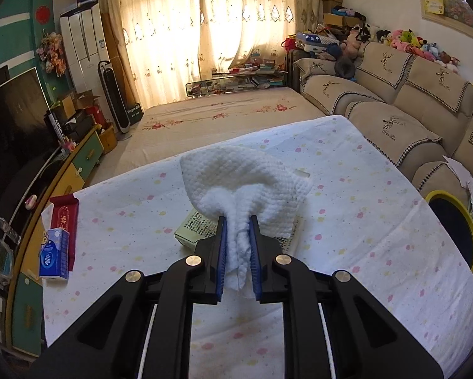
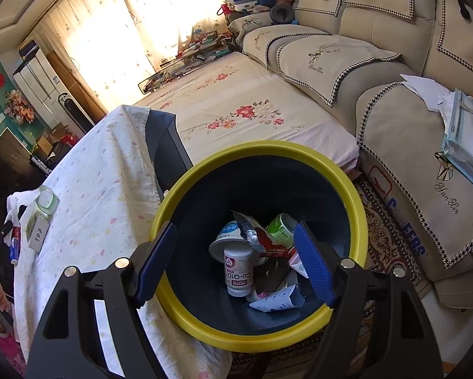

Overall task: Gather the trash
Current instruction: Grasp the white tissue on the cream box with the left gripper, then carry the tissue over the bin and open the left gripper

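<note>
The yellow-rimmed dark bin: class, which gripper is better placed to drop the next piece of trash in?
Left. The left gripper already pinches the white textured paper towel; the right gripper hovers open and empty over the yellow-rimmed dark bin.

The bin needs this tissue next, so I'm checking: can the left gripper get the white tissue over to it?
Probably yes. The left gripper is shut on the white tissue, and the yellow-rimmed bin stands off the table's right edge with nothing between.
</note>
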Demonstrator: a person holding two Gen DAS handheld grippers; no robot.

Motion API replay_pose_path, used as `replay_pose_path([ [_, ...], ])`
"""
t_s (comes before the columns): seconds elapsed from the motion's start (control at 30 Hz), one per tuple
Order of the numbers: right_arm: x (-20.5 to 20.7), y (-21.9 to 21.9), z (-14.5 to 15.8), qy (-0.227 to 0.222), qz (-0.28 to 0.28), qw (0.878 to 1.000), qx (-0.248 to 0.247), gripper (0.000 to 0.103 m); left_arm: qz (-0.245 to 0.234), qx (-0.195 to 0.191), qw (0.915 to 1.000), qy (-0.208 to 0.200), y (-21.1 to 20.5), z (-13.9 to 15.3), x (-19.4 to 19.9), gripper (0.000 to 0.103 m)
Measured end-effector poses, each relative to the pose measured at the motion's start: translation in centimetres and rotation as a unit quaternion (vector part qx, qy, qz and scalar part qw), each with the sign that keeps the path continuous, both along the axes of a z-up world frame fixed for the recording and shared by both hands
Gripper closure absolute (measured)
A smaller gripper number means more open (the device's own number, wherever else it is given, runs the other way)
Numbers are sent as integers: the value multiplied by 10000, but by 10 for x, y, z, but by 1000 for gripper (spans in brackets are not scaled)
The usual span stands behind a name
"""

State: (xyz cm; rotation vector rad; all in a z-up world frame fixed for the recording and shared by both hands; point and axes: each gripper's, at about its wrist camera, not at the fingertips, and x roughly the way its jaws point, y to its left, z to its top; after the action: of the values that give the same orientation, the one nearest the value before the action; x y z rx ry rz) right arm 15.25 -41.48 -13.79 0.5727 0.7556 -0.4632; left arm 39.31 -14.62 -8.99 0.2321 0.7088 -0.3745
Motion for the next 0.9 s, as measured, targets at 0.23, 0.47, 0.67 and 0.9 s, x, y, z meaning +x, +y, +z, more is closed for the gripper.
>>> replay_pose_path([
  [0.23, -11, -2, 5, -152, 41, 9999, 28, 30, -455, -149, 9987, -197, -20, 44, -65, 89],
  [0.47, -32, -13, 11, -282, -68, 9996, 0, 30, -1308, -410, 9905, -52, -97, 58, -124, 89],
  [0.67, -57, -31, 11, -383, -269, 9989, 32, 30, -2039, -503, 9776, 151, -174, 49, -161, 89],
  [0.9, -94, -55, 7, -471, -536, 9974, 121, 30, -2670, -433, 9614, 508, -266, 21, -188, 89],
])
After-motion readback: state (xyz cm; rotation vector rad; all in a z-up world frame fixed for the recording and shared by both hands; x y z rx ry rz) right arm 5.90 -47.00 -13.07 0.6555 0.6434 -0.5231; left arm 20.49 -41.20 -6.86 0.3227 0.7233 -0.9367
